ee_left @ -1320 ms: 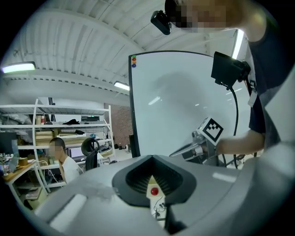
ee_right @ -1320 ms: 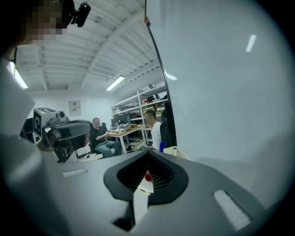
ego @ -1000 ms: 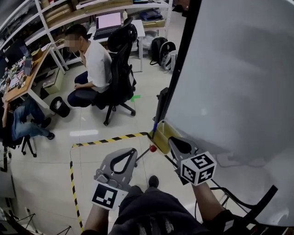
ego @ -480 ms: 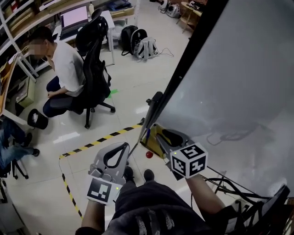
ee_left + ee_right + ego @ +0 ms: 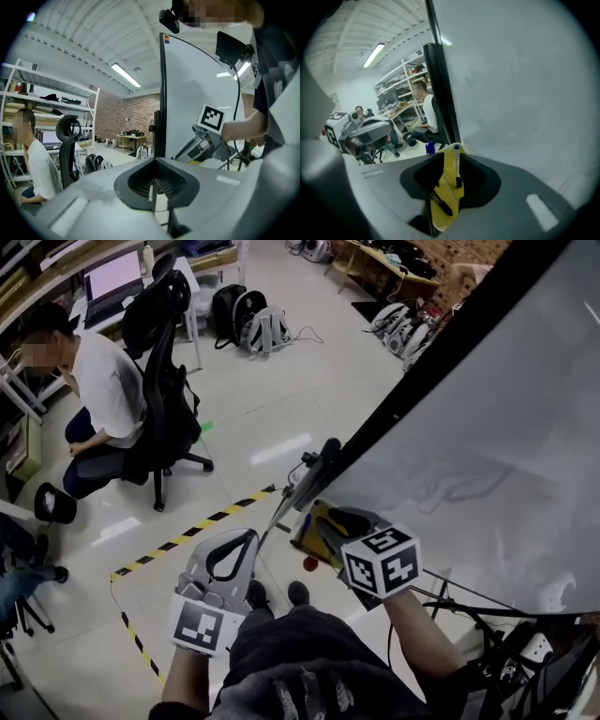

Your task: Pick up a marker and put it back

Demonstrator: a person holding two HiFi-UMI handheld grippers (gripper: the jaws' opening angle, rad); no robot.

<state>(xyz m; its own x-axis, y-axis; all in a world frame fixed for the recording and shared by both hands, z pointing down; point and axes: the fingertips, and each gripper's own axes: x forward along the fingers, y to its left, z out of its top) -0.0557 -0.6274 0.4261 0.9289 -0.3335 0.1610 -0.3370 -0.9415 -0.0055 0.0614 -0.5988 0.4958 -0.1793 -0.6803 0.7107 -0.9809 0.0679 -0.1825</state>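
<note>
Two markers lie in the tray between the right claw's jaws, just opening wide, likely letting go; left claw, at 9 o'clock, is pinched closed.

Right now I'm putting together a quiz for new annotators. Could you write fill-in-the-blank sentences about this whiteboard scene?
1. The tray at the foot of the whiteboard is ___ in colour.
2. The white marker lying in the tray has a ___ cap.
3. The office chair beside the seated person is ___.
4. The left gripper holds ___.
Missing words: yellow; blue; black; nothing.
</note>
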